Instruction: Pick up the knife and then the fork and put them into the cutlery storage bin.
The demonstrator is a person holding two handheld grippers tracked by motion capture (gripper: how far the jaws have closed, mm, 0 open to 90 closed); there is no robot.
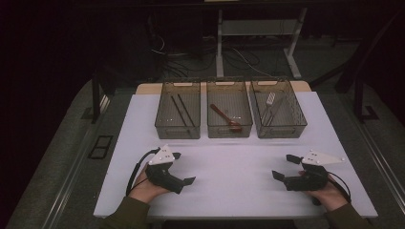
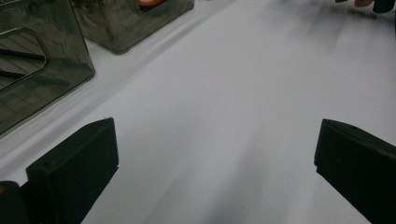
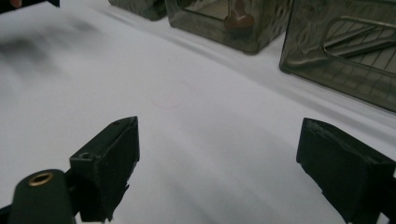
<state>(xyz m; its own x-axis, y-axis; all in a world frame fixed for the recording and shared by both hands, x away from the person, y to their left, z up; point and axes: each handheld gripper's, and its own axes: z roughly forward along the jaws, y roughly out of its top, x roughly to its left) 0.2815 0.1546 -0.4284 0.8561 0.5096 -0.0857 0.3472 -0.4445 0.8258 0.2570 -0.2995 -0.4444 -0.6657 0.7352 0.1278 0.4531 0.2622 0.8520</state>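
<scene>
Both grippers rest low over the white table top (image 1: 234, 162), near its front edge, each held in a hand. My left gripper (image 1: 183, 168) points right and stands open with only bare table between its jaws, as the left gripper view (image 2: 215, 154) confirms. Facing it from the right, my right gripper (image 1: 284, 167) is also open and holds nothing; the right gripper view (image 3: 219, 149) shows plain white surface between its black jaws.
Three smoky see-through bins stand in a row at the back. The left bin (image 1: 177, 130) holds black chopsticks (image 1: 180, 109), the middle bin (image 1: 229, 130) a brown spoon (image 1: 224, 116), the right bin (image 1: 282, 130) a pale utensil (image 1: 270, 100). White table lies between grippers and bins.
</scene>
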